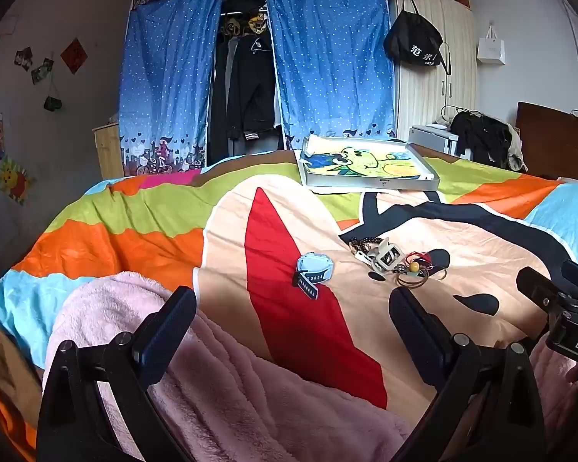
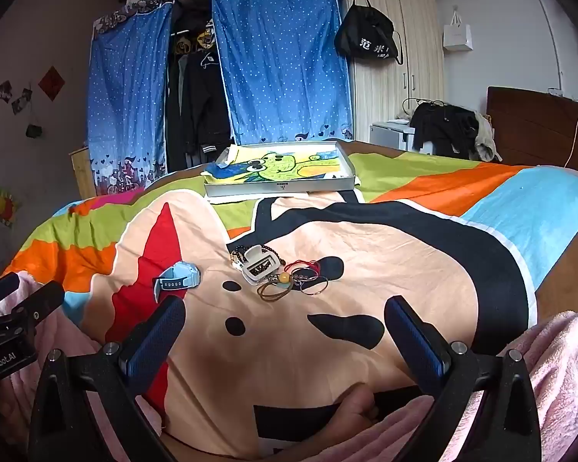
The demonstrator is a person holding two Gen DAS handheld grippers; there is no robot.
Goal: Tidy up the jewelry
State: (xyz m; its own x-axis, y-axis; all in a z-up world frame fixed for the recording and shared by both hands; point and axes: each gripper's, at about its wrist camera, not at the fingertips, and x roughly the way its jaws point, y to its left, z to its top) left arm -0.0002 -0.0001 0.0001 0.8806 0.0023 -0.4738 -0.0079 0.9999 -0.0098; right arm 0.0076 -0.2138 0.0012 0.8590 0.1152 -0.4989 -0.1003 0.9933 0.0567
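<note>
Bright cartoon bedding [image 1: 142, 211] covers the bed we work over, with a blue dotted curtain [image 1: 165, 77] hanging behind it and dark clothes between its two panels. At our left, a pink fleece [image 1: 219, 385] bunches up under our left gripper [image 1: 293, 308], whose jaws are spread wide and hold nothing. Ahead of it a pale blue watch [image 1: 314, 269] lies on the red patch, alone. Just right of the watch sits the jewelry heap [image 2: 277, 273]: dark beads, a white hair clip [image 2: 260, 265], thin bangles and an amber bead, all tangled and touching. Beyond it, near the far edge, a shallow tray [image 2: 281, 189] holds a green cartoon drawing. Our right gripper [image 2: 285, 331] hovers short of the heap, jaws wide and holding nothing. Further right a black bag [image 2: 368, 36] hangs on the wardrobe.
</note>
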